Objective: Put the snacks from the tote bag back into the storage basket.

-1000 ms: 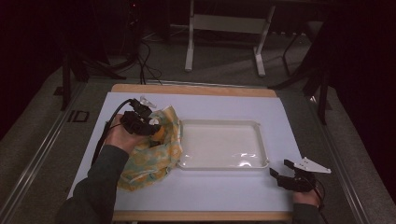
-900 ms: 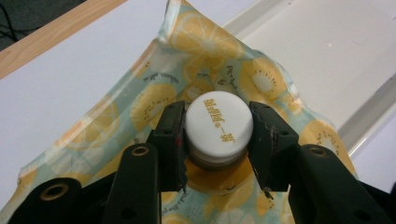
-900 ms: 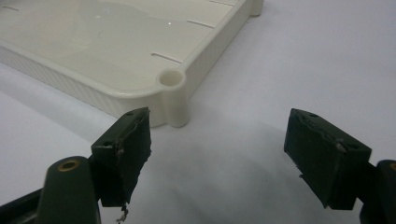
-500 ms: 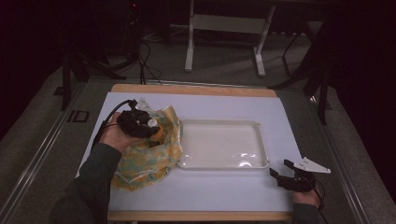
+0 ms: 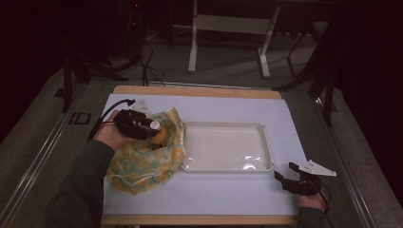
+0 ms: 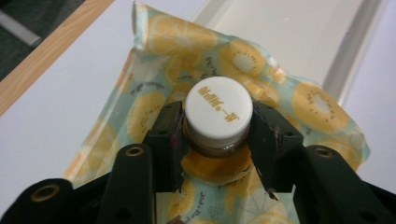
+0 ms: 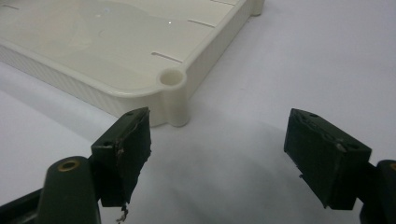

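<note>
We note a dark green long sleeve (image 5: 83, 185); black two-jaw grippers, left (image 6: 217, 140) and right (image 7: 217, 154), with brass-coloured rivets, black cable, grey three-cornered plate (image 5: 318, 168).

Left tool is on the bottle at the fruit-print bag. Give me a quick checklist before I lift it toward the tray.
1. Left tool around the bottle neck, under the white cap: ok; its jaws have just been closing.
2. Firm grip: cannot tell; pads sit against the neck, pressure not visible.
3. Bottle free of the bag: not ok; its body is still inside the opening.
4. Tray bare for placing: ok.
5. Right tool open, holding nothing, off the tray's near corner: ok.
6. Bag held down for the pull: not ok; nothing pins it.
</note>
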The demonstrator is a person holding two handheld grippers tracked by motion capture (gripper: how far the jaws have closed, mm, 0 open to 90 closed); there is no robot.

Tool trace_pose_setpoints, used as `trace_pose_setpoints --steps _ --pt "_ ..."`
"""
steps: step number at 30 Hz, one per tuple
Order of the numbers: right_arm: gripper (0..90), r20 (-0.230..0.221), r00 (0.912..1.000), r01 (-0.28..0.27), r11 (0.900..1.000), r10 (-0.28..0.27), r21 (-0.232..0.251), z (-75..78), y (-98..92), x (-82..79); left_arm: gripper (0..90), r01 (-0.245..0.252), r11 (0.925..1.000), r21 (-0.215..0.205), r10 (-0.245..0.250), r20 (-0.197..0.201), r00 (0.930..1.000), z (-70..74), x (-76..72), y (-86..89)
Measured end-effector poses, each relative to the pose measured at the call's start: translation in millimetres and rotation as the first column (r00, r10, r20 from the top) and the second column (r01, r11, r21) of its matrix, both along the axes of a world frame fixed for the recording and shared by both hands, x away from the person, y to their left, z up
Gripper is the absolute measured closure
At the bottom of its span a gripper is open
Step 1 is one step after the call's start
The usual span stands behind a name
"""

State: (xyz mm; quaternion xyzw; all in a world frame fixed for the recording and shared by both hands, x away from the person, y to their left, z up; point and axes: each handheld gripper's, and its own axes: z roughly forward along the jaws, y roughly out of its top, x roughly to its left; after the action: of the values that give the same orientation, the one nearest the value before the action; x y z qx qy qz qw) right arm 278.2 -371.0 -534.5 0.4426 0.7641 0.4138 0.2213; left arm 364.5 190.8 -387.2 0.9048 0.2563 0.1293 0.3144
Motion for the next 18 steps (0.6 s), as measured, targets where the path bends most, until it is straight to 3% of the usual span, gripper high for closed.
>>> trace_pose_setpoints --steps 6,18 --pt "22.3 0.0 1.0 -0.002 1.0 0.002 -0.001 0.0 0.0 0.1 57.0 0.043 0.9983 -0.038 -0.044 -0.017 0.9989 -3.8 5.7 5.9" --pt "22.4 -0.002 1.0 -0.004 1.0 0.004 -0.004 -0.1 0.3 0.3 57.1 0.092 0.9919 -0.087 -0.094 -0.014 0.9955 -7.3 11.6 9.8"
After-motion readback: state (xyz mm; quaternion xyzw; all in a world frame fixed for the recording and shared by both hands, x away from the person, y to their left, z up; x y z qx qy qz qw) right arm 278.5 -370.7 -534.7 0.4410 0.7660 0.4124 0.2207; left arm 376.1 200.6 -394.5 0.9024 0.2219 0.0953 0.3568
